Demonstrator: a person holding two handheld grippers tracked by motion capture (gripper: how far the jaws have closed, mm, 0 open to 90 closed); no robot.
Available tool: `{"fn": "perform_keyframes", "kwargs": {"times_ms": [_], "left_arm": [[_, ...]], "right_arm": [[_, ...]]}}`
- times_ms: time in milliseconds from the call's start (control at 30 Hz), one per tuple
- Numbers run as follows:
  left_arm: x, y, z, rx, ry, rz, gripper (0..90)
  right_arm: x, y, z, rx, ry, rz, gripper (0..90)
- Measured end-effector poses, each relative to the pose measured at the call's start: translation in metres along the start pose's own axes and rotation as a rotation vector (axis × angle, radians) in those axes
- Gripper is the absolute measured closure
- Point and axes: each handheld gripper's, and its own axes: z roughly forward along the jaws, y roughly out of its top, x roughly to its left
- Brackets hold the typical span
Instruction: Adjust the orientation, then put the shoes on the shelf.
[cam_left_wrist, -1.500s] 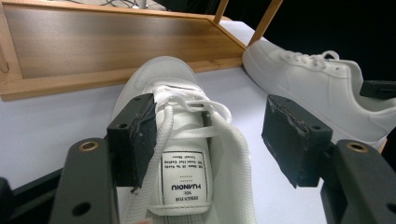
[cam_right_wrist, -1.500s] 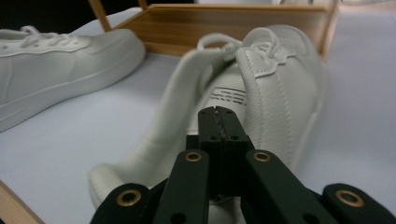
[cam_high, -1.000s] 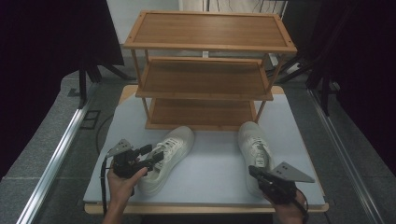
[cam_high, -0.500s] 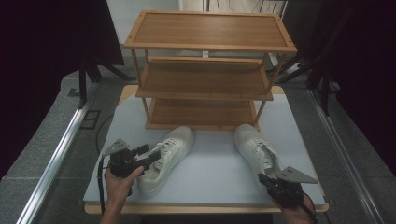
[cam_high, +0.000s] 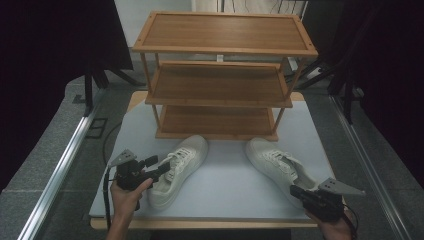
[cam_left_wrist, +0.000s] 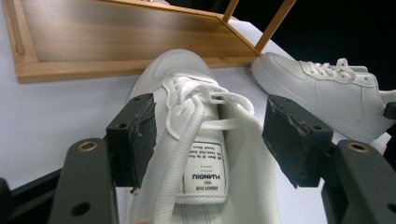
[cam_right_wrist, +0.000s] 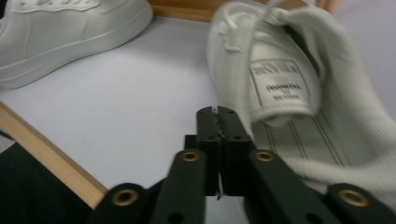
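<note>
Two white sneakers lie on the pale table in front of a wooden rack. My left gripper (cam_high: 159, 166) is open, and its jaws straddle the laces and tongue of the left sneaker (cam_high: 177, 170). In the left gripper view the pads (cam_left_wrist: 140, 135) stand on either side of the left sneaker's tongue (cam_left_wrist: 203, 179). My right gripper (cam_high: 296, 190) hovers by the heel of the right sneaker (cam_high: 277, 164) near the table's front edge. In the right gripper view my right gripper (cam_right_wrist: 217, 112) looks shut with nothing between its jaws. Those jaws have just been opening a little. The right sneaker (cam_right_wrist: 289, 93) lies beside them.
The three-shelf wooden rack (cam_high: 220, 90) stands at the back of the table, its shelves bare. Bare table surface (cam_high: 225, 190) lies between the two sneakers. The table's front edge (cam_right_wrist: 51, 161) runs close under my right gripper. Dark curtains and metal rails flank the table.
My right gripper has drawn back from the right sneaker toward the near right corner of the table. The left gripper and both sneakers have stayed put.
</note>
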Motion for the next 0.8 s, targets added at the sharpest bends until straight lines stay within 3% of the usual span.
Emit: {"fn": "perform_keyframes", "kwargs": {"times_ms": [67, 133, 200, 300, 400, 533, 600, 733, 800], "left_arm": [[0.0, 0.0, -0.002, -0.006, 0.001, 0.0, 35.0], [-0.001, 0.0, -0.005, -0.01, 0.001, 0.004, 34.9], [-0.002, -0.001, -0.008, -0.012, 0.005, 0.007, 34.7], [-0.001, 0.0, -0.011, -0.013, 0.015, 0.011, 34.1], [0.0, 0.002, -0.013, -0.015, 0.02, 0.016, 34.0], [0.002, 0.008, -0.017, -0.025, 0.019, 0.033, 34.4], [0.003, 0.011, -0.018, -0.019, 0.026, 0.048, 34.3], [0.006, 0.016, -0.014, 0.016, 0.048, 0.082, 34.0], [0.007, 0.016, -0.012, 0.035, 0.049, 0.094, 34.1]], "right_arm": [[0.007, 0.006, 0.003, -0.025, 0.028, -0.041, 79.3], [0.011, 0.008, 0.004, -0.033, 0.03, -0.055, 76.9], [0.018, 0.013, 0.005, -0.05, 0.033, -0.108, 71.3], [0.021, 0.024, 0.003, -0.098, -0.006, -0.132, 58.2], [0.019, 0.029, 0.0, -0.112, -0.03, -0.139, 54.4], [0.002, 0.04, -0.013, -0.141, -0.058, -0.153, 49.8], [-0.014, 0.043, -0.018, -0.16, -0.06, -0.146, 48.0], [-0.04, 0.047, -0.013, -0.173, -0.063, -0.11, 46.6], [-0.048, 0.051, -0.005, -0.142, -0.052, -0.116, 46.6]]}}
